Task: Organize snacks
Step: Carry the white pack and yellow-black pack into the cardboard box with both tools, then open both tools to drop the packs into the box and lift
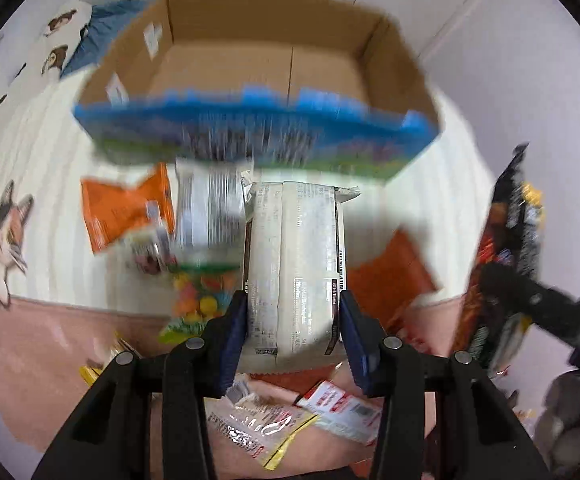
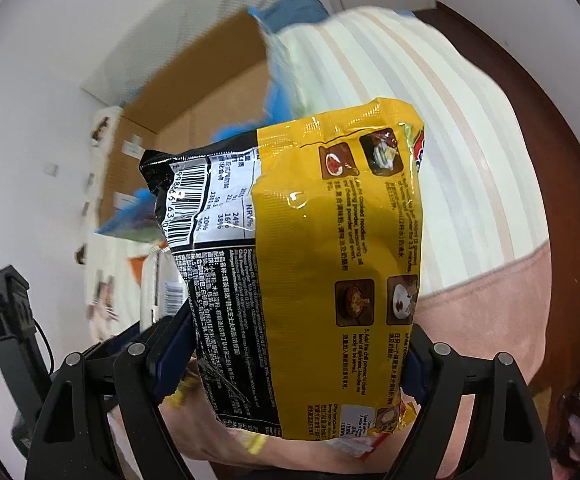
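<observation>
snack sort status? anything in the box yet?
Cardboard box looks empty; its near part is hidden. In hand: left gripper holds a white packet, right gripper a noodle packet. Left: orange packet, candy bag, other loose packets.

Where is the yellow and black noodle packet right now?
The noodle packet is clamped in the right tool, filling the centre of the right wrist view, held up with the cardboard box behind it.

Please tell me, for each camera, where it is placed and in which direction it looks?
Left wrist: on the left gripper, facing the cardboard box; its fingers clamp a white packet.
Right wrist: on the right gripper, facing the same box; its fingers clamp a yellow-black noodle packet.
Shared: box, blue bag, white packet, noodle packet.
</observation>
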`<state>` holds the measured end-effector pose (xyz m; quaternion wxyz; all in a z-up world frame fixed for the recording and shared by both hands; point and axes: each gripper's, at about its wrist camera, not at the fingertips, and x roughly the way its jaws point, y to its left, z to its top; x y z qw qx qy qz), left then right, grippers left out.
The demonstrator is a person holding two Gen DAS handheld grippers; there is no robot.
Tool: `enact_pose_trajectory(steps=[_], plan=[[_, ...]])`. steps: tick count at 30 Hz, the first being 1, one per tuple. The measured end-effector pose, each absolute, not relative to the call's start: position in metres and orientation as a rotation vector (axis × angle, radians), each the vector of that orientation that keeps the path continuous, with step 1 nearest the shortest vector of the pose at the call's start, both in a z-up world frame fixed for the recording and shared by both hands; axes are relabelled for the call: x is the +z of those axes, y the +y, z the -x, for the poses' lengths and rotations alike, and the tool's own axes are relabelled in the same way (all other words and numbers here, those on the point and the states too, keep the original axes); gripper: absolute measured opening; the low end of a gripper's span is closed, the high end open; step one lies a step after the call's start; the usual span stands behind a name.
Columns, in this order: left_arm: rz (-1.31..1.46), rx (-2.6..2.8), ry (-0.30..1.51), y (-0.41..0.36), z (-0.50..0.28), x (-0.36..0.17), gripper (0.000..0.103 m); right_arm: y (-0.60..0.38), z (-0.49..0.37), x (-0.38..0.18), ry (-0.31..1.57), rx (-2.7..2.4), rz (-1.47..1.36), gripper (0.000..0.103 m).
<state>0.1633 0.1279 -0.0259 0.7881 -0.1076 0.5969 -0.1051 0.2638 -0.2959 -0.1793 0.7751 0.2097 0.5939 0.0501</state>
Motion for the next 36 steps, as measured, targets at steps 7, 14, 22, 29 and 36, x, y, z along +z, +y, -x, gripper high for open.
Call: enact_pose_trajectory(steps=[7,14,22,29,36], plan=[[0.286,-0.205,1.160,0.144,-0.241,0.034,0.042,-0.265,-0.324,-0.124,1.218,0.184,-0.424,0.087],[0.314,-0.151,1.220,0.121,-0.372,-0.034,0.042,-0.232,-0.433,-0.135,1.274,0.168,-0.388,0.087],[0.313,-0.108,1.340,0.136,-0.458,-0.109,0.042,-0.194,-0.531,-0.203,1.421,0.120,-0.312,0.087],[0.312,-0.111,1.427,0.138,-0.498,-0.152,0.042,-0.179,-0.564,-0.249,1.497,0.081,-0.200,0.087],[0.281,-0.123,1.503,0.128,-0.515,-0.183,0.044,-0.174,-0.581,-0.276,1.537,0.074,-0.141,0.087]])
